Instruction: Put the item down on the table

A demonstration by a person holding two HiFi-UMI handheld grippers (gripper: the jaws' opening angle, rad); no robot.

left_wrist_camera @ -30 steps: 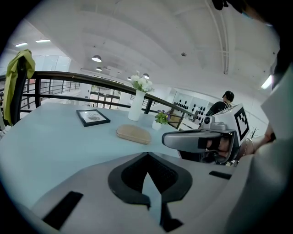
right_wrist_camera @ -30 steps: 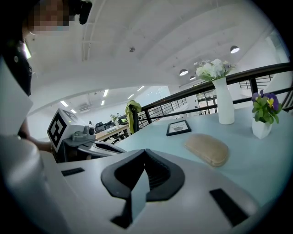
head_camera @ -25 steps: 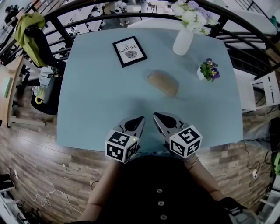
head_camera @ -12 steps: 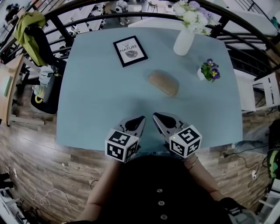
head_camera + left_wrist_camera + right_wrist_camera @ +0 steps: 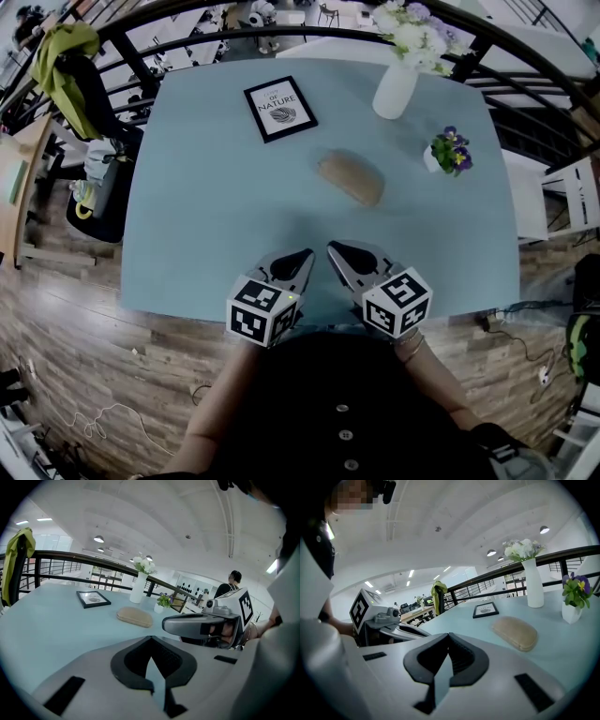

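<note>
I had both tools low over the near edge of the pale blue surface (image 5: 206, 216), side by side. The left gripper (image 5: 302, 255) had its grey fingers (image 5: 89, 667) pressed together with the tips meeting. Between them there was nothing, only a sliver of the surface showing through the gap behind the tips. The right gripper (image 5: 335, 249) was the same, its fingers (image 5: 501, 677) pressed together and pinching nothing. The two sets of fingertips sat near each other but apart, angled inward. The marker cubes (image 5: 261, 314) sat at the back, toward the person's dark buttoned top (image 5: 347, 412).

The tan oval case (image 5: 350, 178), with a woven-looking top, lay flat on the surface. It was ahead of both sets of fingertips, a little toward the right fingers' side, well apart from them and touched by neither.

Beyond the left fingers, farther out than the case, a black-framed print (image 5: 280, 109) lay flat. Beyond the right fingers a tall white vase (image 5: 394, 89) of white and lilac flowers stood at the far edge. Nearer than the vase, off to the right of the case, stood a small white pot of purple flowers (image 5: 448, 150).

A black metal railing (image 5: 70, 556) ran past the far side of the surface. A yellow-green jacket (image 5: 61, 56) hung on it, far off to the left of the left fingers.
</note>
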